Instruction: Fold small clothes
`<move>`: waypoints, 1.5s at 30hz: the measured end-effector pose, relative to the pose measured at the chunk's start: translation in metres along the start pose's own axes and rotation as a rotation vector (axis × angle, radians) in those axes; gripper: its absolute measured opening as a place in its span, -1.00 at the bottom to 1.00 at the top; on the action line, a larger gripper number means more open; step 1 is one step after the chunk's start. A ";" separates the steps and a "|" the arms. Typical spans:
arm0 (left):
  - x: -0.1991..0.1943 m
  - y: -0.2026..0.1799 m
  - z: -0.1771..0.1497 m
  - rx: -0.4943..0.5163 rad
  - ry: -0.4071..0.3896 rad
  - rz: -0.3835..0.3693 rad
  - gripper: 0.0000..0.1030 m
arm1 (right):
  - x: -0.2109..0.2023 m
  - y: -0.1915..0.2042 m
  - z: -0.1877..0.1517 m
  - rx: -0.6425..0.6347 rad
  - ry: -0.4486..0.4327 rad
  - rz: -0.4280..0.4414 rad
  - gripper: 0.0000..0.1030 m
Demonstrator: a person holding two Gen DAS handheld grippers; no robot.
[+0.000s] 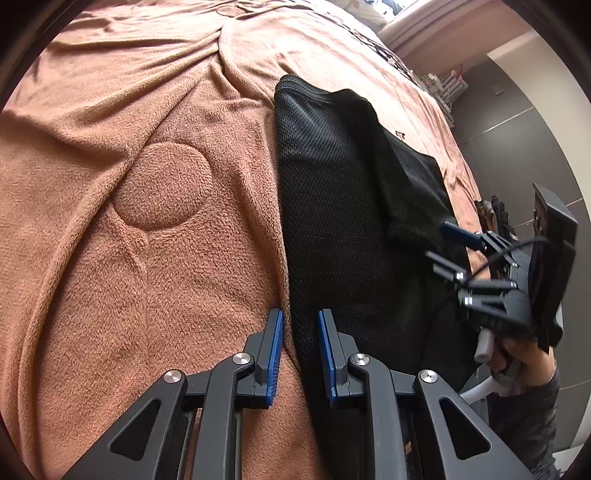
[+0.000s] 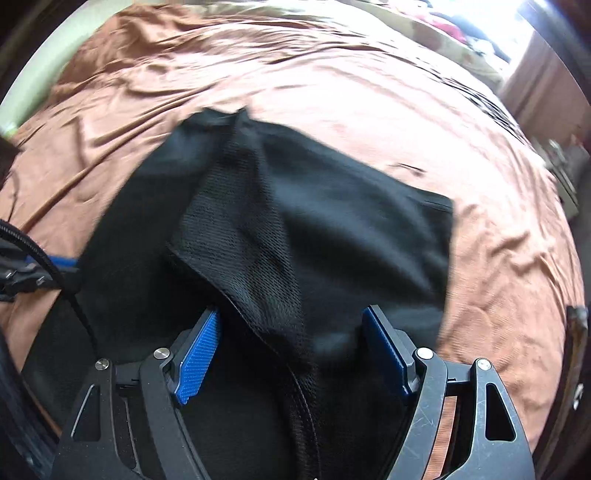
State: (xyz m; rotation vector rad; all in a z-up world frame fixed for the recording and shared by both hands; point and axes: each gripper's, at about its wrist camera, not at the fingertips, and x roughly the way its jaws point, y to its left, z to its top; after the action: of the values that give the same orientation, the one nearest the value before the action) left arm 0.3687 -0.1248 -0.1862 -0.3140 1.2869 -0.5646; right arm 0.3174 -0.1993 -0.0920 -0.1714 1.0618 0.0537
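Note:
A black mesh garment [image 1: 343, 221] lies partly folded on a brown blanket [image 1: 129, 184]. My left gripper [image 1: 300, 325] is open over the garment's left edge, one finger over the blanket, one over the cloth, holding nothing. The right gripper [image 1: 439, 240] shows at the garment's right side, jaws apart. In the right wrist view the garment [image 2: 314, 221] fills the middle with a flap folded over, and my right gripper [image 2: 291, 325] is wide open just above it, empty. The left gripper's blue pad [image 2: 62, 263] shows at the left edge.
The brown blanket [image 2: 369, 92] is wrinkled all around the garment, with a round raised bump [image 1: 162, 184] to its left. The bed's right edge drops to a dark tiled floor [image 1: 517, 147]. A person's hand [image 1: 517, 354] holds the right gripper. A bright window [image 2: 480, 22] lies beyond the bed.

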 end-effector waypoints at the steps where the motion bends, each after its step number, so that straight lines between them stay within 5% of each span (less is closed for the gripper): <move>1: 0.000 0.000 0.000 0.000 0.000 0.000 -0.57 | 0.001 -0.008 0.000 0.031 0.000 -0.011 0.47; 11: 0.000 -0.003 0.001 0.004 0.004 0.010 -0.57 | -0.005 -0.092 -0.013 0.425 -0.035 -0.066 0.47; 14: 0.000 -0.009 0.003 0.028 0.008 0.028 -0.57 | -0.008 -0.108 -0.021 0.501 -0.054 -0.019 0.47; 26: -0.008 -0.011 0.035 0.011 -0.024 0.016 -0.56 | -0.008 -0.125 -0.036 0.483 -0.122 0.344 0.47; 31: -0.001 -0.016 0.052 0.024 -0.034 -0.012 -0.05 | 0.014 -0.145 -0.026 0.518 -0.129 0.425 0.47; 37: 0.011 -0.012 0.075 -0.007 -0.047 -0.014 -0.05 | 0.041 -0.155 -0.014 0.544 -0.094 0.525 0.17; 45: 0.023 -0.001 0.104 -0.048 -0.060 -0.040 -0.14 | 0.072 -0.171 0.000 0.564 -0.086 0.616 0.14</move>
State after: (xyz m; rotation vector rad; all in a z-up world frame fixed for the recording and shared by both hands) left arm 0.4719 -0.1477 -0.1769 -0.3943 1.2395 -0.5545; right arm 0.3736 -0.3705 -0.1351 0.6661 0.9740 0.3093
